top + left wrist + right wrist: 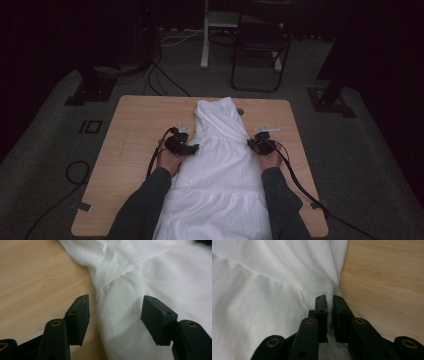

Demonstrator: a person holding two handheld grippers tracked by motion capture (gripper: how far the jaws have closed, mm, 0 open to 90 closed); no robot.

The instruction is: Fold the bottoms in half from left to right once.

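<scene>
A white tiered dress [220, 160] lies lengthwise down the middle of the wooden table [140, 115], bodice at the far end. My left gripper [194, 148] rests at the dress's left edge. In the left gripper view it [116, 307] is open, one jaw over bare wood [37, 277], the other over the fabric [155, 272], with the gathered seam between them. My right gripper [251, 144] sits at the dress's right edge. In the right gripper view it [330, 298] is shut on a thin fold of the hem edge [262, 290], beside bare wood [387, 277].
The skirt runs over the table's near edge between the person's forearms. Wood shows on both sides of the dress. Beyond the table stand a dark chair [260, 50], a white stand leg [205, 35], black stand bases [90, 87] and floor cables [160, 80].
</scene>
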